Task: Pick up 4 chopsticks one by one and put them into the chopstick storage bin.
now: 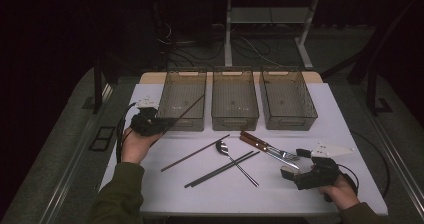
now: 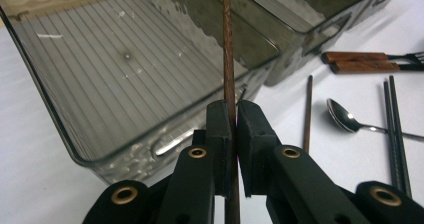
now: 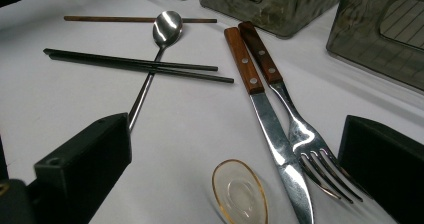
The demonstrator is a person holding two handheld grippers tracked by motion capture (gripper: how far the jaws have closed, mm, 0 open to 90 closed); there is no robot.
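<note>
White surface (image 1: 150, 194), three bins behind. Left tongs (image 2: 233, 115) clamped on brown chopstick (image 2: 228, 54): thin, stiff, light, likely slippery; grip near middle. Right tongs (image 3: 235, 154) apart, empty.

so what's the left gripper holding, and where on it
The left gripper is shut on a brown chopstick, pinched near one end, the long part reaching over the left bin.
</note>
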